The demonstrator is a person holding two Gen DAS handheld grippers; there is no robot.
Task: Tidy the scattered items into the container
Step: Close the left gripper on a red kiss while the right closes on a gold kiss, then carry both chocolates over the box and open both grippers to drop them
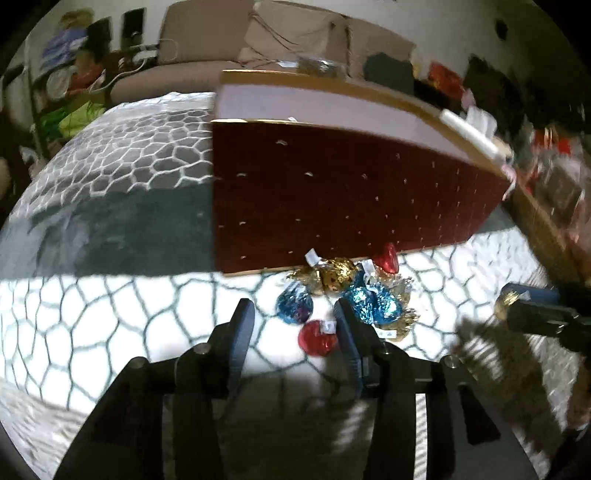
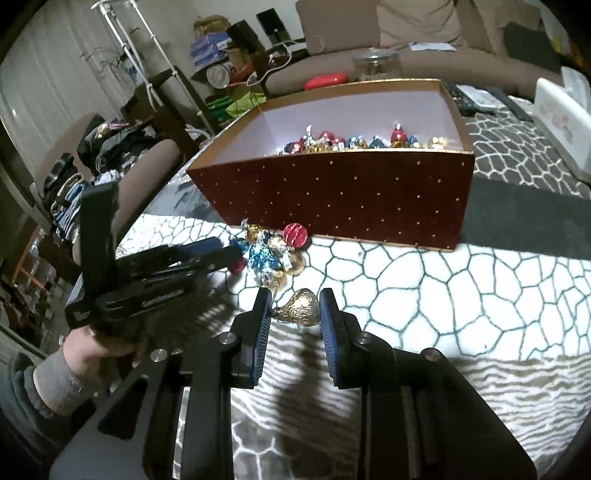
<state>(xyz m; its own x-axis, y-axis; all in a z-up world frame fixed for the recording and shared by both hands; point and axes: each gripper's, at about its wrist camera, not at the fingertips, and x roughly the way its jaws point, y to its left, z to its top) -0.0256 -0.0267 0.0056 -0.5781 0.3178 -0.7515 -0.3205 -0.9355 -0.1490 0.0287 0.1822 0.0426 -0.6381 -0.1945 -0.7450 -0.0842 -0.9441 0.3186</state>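
A dark red box (image 2: pixel 351 199) with gold dots and a pale lining stands on the patterned tablecloth, with several foil candies (image 2: pixel 351 142) inside. A small pile of blue, gold and red candies (image 1: pixel 351 284) lies against its front wall (image 1: pixel 332 192). My left gripper (image 1: pixel 291 306) is open just above the pile's near edge; a blue candy (image 1: pixel 295 304) and a red candy (image 1: pixel 317 338) lie loose between its fingers. My right gripper (image 2: pixel 295 297) is shut on a gold candy (image 2: pixel 301 308), held above the cloth. In the right wrist view the left gripper (image 2: pixel 231 248) reaches in from the left.
A person's hand and grey sleeve (image 2: pixel 74 362) hold the left gripper. Behind the box are a glass jar (image 2: pixel 376 62), a red case (image 2: pixel 325 81) and a sofa (image 2: pixel 406 22). A white box (image 2: pixel 561 114) sits far right. A chair (image 2: pixel 147 173) stands at the table's left edge.
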